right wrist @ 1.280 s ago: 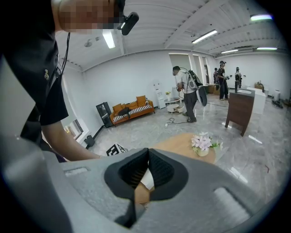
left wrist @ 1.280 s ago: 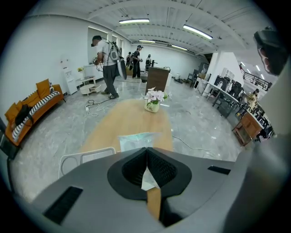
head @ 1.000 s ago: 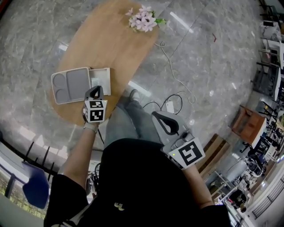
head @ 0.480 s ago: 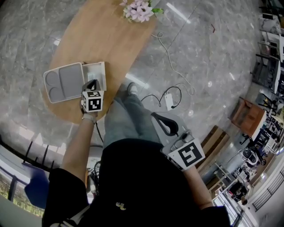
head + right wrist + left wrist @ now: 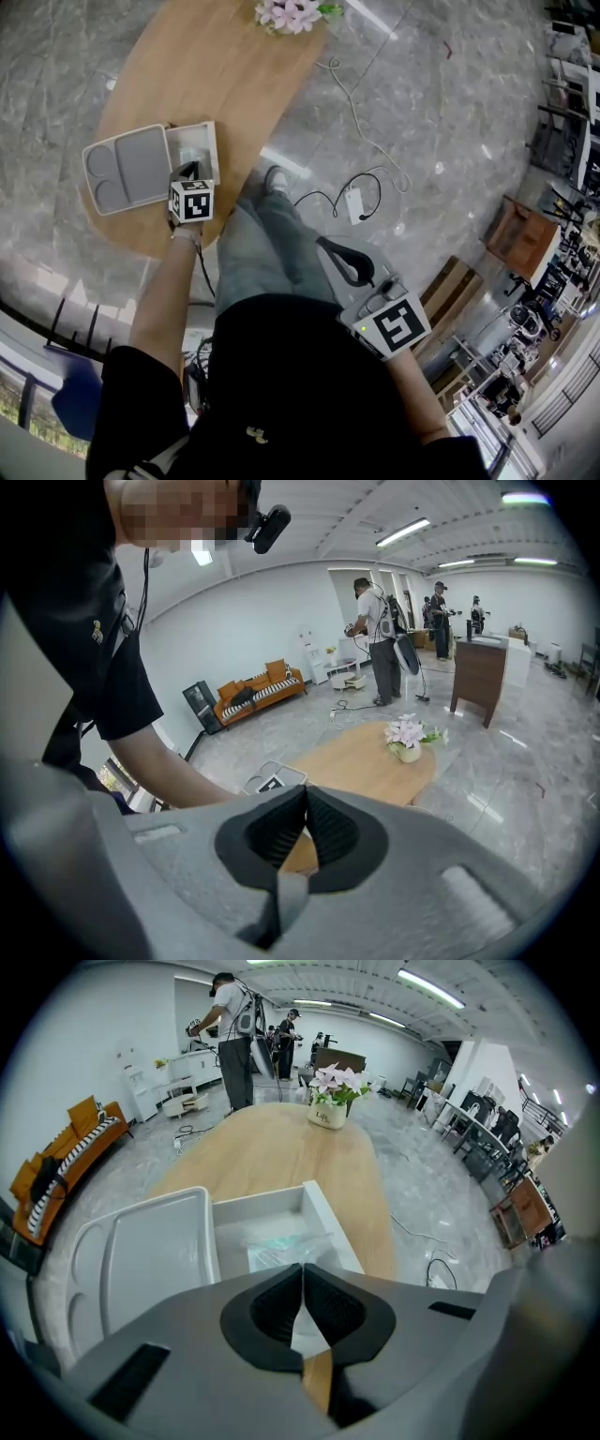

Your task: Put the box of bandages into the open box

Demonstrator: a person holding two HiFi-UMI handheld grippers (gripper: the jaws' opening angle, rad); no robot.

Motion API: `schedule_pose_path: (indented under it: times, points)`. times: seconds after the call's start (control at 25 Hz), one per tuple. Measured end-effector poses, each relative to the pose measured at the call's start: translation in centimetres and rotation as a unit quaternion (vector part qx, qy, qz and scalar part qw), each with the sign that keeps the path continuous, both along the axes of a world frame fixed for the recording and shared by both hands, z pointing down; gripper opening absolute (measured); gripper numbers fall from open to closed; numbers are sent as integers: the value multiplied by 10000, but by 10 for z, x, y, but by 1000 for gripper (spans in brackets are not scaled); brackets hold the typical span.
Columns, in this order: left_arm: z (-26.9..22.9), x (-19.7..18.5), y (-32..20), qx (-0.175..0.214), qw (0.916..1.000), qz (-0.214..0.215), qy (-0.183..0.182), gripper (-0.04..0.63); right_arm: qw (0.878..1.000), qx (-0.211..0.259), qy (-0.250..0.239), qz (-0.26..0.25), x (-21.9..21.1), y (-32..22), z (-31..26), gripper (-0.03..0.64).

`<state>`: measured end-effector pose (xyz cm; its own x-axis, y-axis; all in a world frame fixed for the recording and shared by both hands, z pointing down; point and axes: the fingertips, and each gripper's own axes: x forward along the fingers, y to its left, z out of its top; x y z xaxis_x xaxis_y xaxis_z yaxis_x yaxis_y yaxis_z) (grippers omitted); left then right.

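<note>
The left gripper (image 5: 303, 1271) had its jaws pressed together with nothing between them. Just past their tips sat the open box (image 5: 324, 1221), and the box of bandages (image 5: 277, 1245) lay inside it on the floor of the compartment: a pale packet with teal print, its detail too blurred to read. In the head view the left gripper (image 5: 191, 171) hung over the near edge of the open box (image 5: 210, 141). The lid (image 5: 141, 1260) lay flat, joined to the box's left side, with its moulded inside facing up.

The right gripper (image 5: 305, 797) also had its jaws closed on each other and held nothing. In the head view the right gripper (image 5: 330, 248) was held low in front of the person's waist, well apart from the box and off the table.

Box and lid rested near the person's end of the oval wooden table (image 5: 272, 1147). At the far end stood a pot of pink flowers (image 5: 330, 1093). On the grey marble floor to the right of the table lay a white cable (image 5: 354, 112) and a small white adapter (image 5: 353, 202)
</note>
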<state>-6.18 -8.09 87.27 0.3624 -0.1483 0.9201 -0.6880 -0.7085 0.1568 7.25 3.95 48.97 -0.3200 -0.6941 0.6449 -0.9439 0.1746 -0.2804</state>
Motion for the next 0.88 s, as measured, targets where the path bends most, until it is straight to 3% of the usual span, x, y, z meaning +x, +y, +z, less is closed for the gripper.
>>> schedule_pose_path:
  times: [0.16, 0.36, 0.72, 0.88]
  points:
    - [8, -4, -3, -58, 10000, 5, -33, 18, 9998, -210, 54, 7, -5, 6, 5, -2]
    - [19, -5, -6, -76, 9999, 17, -71, 18, 10000, 3, 1, 15, -7, 3, 5, -2]
    - [26, -6, -7, -173, 9998, 23, -134, 34, 10000, -38, 40, 18, -6, 6, 7, -2]
    - [25, -6, -8, -184, 9997, 14, -150, 62, 9996, -265, 23, 30, -8, 9, 8, -3]
